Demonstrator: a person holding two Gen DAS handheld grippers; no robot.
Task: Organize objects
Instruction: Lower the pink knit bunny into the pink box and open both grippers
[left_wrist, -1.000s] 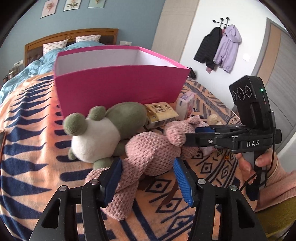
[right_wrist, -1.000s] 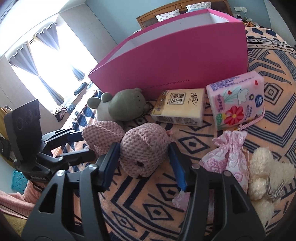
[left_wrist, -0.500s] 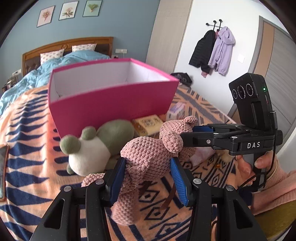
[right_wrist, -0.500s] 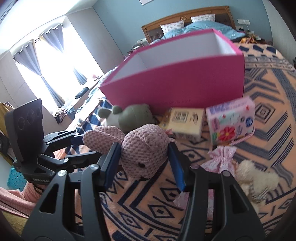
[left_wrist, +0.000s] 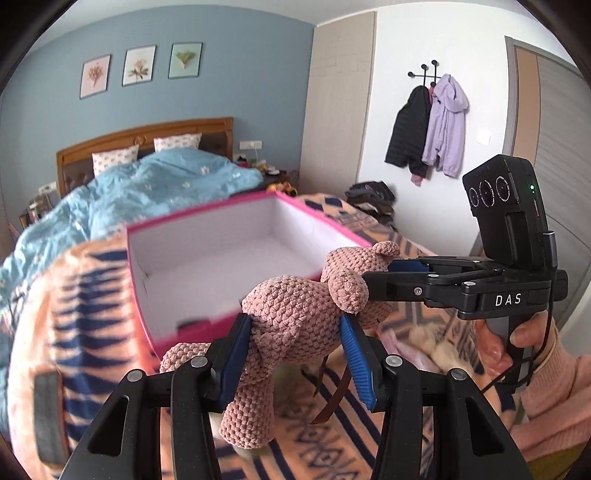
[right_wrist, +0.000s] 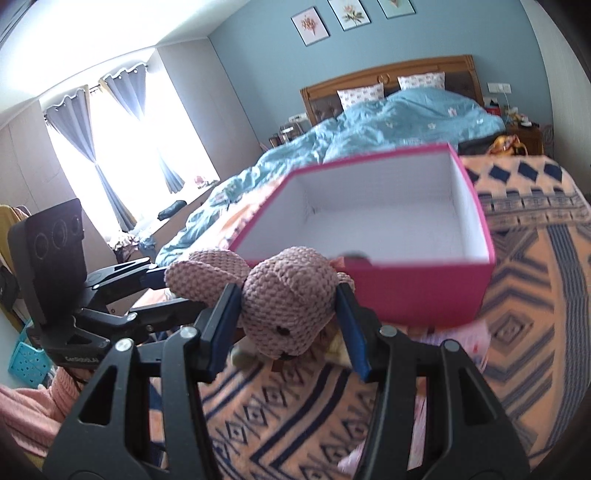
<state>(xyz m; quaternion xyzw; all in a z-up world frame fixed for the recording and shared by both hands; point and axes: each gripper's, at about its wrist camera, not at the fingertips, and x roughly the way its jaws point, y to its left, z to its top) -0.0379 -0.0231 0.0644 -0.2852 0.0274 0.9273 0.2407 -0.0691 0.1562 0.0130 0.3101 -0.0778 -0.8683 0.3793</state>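
The pink crocheted plush rabbit (left_wrist: 295, 314) has risen off the patterned orange blanket (right_wrist: 535, 295) since a second ago. The left claw (left_wrist: 295, 354) pinches its body, the right claw (right_wrist: 288, 325) its head, before the open magenta cardboard box (right_wrist: 421, 291).

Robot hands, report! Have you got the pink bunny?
Left gripper shut on bunny body; right gripper shut on its head. Bunny airborne. Pink box ahead, nothing blocking.

Bedroom, blue-grey wall (left_wrist: 184, 122) carrying three framed botanical prints (left_wrist: 139, 67). Wooden headboard (right_wrist: 388, 83), two patterned pillows (right_wrist: 360, 96), crumpled light-blue duvet (right_wrist: 388, 122). Orange and navy patterned blanket (right_wrist: 535, 295) in foreground. Bright window (right_wrist: 122, 155) with grey-blue curtains (right_wrist: 125, 110). White wall (left_wrist: 406, 74) has coat hooks (left_wrist: 424, 74) holding black and lilac jackets (left_wrist: 428, 125)
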